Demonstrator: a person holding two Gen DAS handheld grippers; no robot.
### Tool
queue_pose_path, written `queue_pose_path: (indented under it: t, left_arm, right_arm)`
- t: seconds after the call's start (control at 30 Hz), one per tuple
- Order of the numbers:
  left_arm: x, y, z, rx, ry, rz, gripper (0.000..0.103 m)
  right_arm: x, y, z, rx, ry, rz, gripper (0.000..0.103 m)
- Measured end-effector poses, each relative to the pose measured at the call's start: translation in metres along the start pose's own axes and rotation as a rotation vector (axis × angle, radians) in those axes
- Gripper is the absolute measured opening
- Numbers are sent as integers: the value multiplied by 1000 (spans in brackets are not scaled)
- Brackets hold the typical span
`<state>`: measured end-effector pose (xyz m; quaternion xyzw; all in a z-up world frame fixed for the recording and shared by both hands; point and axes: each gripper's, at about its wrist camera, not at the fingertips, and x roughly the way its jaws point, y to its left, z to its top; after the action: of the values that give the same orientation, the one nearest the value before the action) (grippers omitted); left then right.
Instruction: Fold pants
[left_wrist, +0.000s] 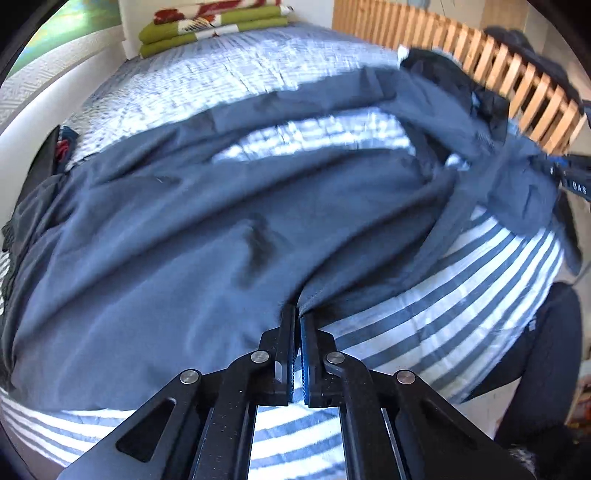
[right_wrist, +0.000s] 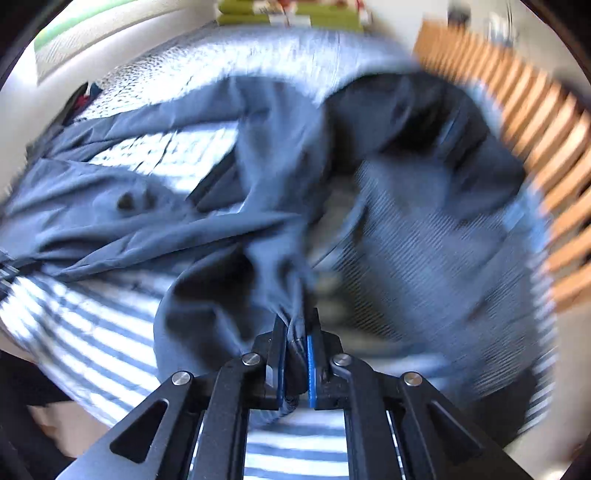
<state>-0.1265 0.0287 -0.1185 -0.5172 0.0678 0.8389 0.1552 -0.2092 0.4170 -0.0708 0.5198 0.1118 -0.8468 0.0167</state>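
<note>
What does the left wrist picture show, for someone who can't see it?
The left gripper is shut on an edge of dark blue pants spread over a blue-and-white striped bedspread. Folded green blankets sit at the bed's far end.

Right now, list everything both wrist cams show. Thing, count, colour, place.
pants: one, dark blue, spread crumpled across the bed, near edge pinched by both grippers
striped bedcover: one, blue and white, under the pants
folded blankets: a stack, green with red and white, far end of the bed
slatted rail: one, light wood, along the right side of the bed
left gripper: black, shut on the pants
right gripper: black, blue pads, shut on bunched pants fabric
</note>
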Motion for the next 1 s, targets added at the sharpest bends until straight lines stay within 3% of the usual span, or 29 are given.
queue_pose_path:
  t: [0.13, 0.23, 0.27, 0.3, 0.37, 0.5, 0.7, 0.77, 0.8, 0.87, 1.0]
  left_arm:
    - [-32, -2, -8, 10, -43, -70, 2]
    - [-28, -14, -24, 70, 23, -94, 4]
    - [-21, -16, -30, 79, 72, -120, 6]
    - [-16, -17, -36, 82, 107, -139, 6]
    - [-13, -19, -44, 95, 140, -155, 6]
    - [-23, -11, -42, 82, 117, -152, 6]
    - [-25, -5, -26, 65, 86, -108, 6]
    - [-15, -8, -20, 58, 93, -96, 6]
    - [-11, -9, -19, 58, 99, -94, 6]
    - [1, -11, -18, 42, 115, -86, 6]
    - [17, -9, -22, 12, 138, -80, 6]
  right_arm:
    - [-67, -16, 20, -148, -220, -246, 7]
    - [-97, -21, 10, -187, -301, -239, 11]
    - [-97, -20, 2, -204, -277, -207, 19]
    - [-91, -19, -7, -226, -220, -149, 38]
    - [-73, -20, -35, -242, -95, -45, 47]
    - [-51, -38, -70, -116, 39, 151, 47]
    - [-53, -112, -78, 278, -12, 399, 51]
    - [-42, -131, -75, 392, -5, 428, 51]
    - [-36, -135, -70, 411, 9, 401, 51]
    - [-23, -129, -66, 401, 37, 345, 51]
    - [19, -103, -57, 411, 138, 403, 51]
